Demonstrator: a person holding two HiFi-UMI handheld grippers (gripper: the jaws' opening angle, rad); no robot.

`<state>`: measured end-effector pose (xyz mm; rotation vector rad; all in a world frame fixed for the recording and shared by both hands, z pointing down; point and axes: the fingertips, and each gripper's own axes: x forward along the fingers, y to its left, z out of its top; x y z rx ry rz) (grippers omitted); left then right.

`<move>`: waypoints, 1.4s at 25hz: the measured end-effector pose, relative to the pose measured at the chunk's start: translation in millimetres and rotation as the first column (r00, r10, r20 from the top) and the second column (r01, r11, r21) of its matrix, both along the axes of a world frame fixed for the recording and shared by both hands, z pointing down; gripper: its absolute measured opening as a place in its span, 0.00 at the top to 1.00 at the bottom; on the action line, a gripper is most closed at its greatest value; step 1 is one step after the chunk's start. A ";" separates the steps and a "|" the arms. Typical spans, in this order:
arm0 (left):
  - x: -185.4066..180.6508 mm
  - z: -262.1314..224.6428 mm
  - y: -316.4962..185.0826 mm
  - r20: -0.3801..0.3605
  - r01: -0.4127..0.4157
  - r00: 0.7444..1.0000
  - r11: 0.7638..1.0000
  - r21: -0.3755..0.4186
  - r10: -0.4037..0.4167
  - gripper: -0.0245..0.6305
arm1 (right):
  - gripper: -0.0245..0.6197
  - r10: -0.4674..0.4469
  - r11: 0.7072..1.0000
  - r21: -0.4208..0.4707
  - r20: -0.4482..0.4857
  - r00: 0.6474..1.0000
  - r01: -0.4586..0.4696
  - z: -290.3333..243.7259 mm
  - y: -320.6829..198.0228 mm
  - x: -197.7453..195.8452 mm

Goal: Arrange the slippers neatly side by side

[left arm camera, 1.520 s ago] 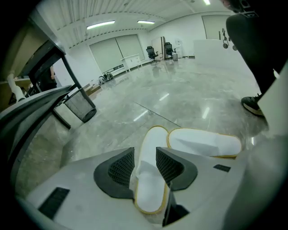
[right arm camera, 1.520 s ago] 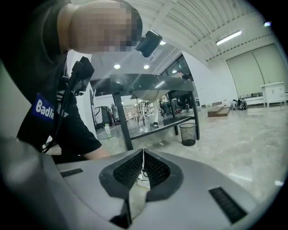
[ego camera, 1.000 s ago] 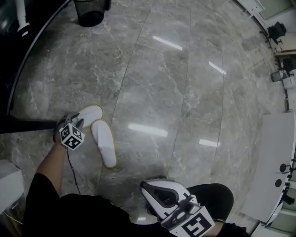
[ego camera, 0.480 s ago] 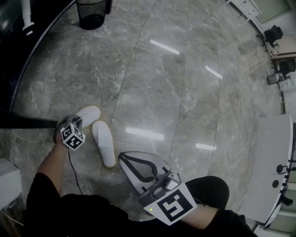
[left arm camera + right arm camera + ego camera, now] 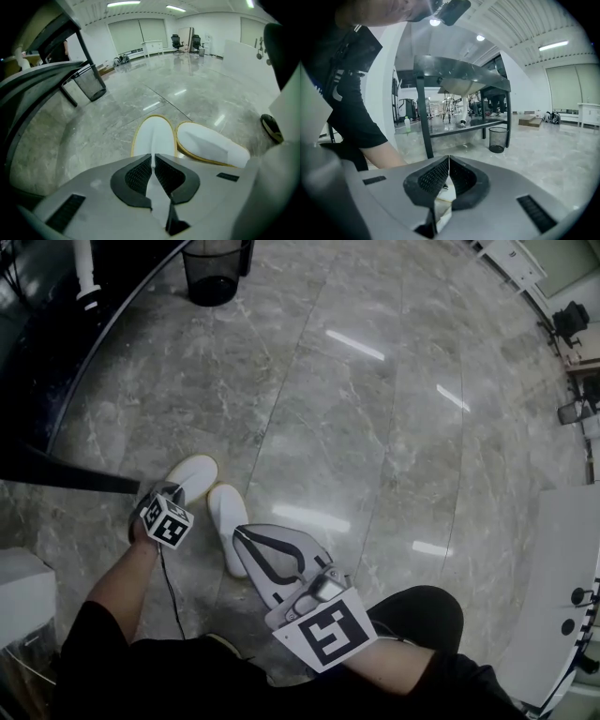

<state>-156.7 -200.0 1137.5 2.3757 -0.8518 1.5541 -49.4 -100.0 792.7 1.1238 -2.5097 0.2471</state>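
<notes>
Two white slippers with yellow-edged soles lie close together on the grey marble floor, toes pointing away from me. The left slipper (image 5: 192, 472) (image 5: 153, 133) has its heel end between the pads of my left gripper (image 5: 171, 491) (image 5: 153, 158), which is shut on that edge. The right slipper (image 5: 228, 519) (image 5: 212, 144) lies free beside it, angled slightly outward. My right gripper (image 5: 239, 533) (image 5: 448, 160) hovers at the right slipper's right side, jaws shut and holding nothing. Part of a slipper shows below its throat.
A black mesh wastebasket (image 5: 214, 268) (image 5: 90, 84) (image 5: 497, 139) stands at the far left by a dark table frame (image 5: 56, 474) (image 5: 423, 117). White furniture (image 5: 567, 587) lines the right side. My arms and dark clothing fill the near foreground.
My right gripper has swung up and left from near my body to the right slipper's side. The left gripper stays at the left slipper's heel.
</notes>
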 end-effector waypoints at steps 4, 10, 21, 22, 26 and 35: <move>-7.3 -2.7 17.9 0.027 0.104 0.994 0.992 -0.066 -0.102 0.93 | 0.96 -0.016 1.000 0.020 0.003 1.000 0.016 -4.1 -6.6 -8.3; -7.7 -10.5 40.1 -0.007 0.257 0.965 0.957 -0.137 -0.261 0.93 | 0.96 -0.022 0.996 0.092 0.044 0.999 0.017 -18.6 -24.3 -10.2; -31.1 -1.5 86.2 -0.054 0.641 0.739 0.726 -0.248 -0.672 0.93 | 0.96 -0.002 0.991 0.129 0.188 0.982 -0.023 -31.0 -51.8 -9.6; -29.4 0.9 90.1 -0.063 0.659 0.716 0.702 -0.269 -0.695 0.93 | 0.96 -0.004 0.992 0.126 0.197 0.980 -0.022 -29.5 -52.1 -9.7; -26.6 11.1 101.5 -0.083 0.738 0.597 0.587 -0.333 -0.798 0.93 | 0.96 -0.003 0.992 0.125 0.207 0.978 -0.024 -22.8 -55.8 -4.4; -6.8 19.9 108.4 -0.114 0.762 0.533 0.535 -0.366 -0.838 0.93 | 0.96 -0.002 0.992 0.124 0.243 0.970 -0.029 -24.0 -57.7 3.8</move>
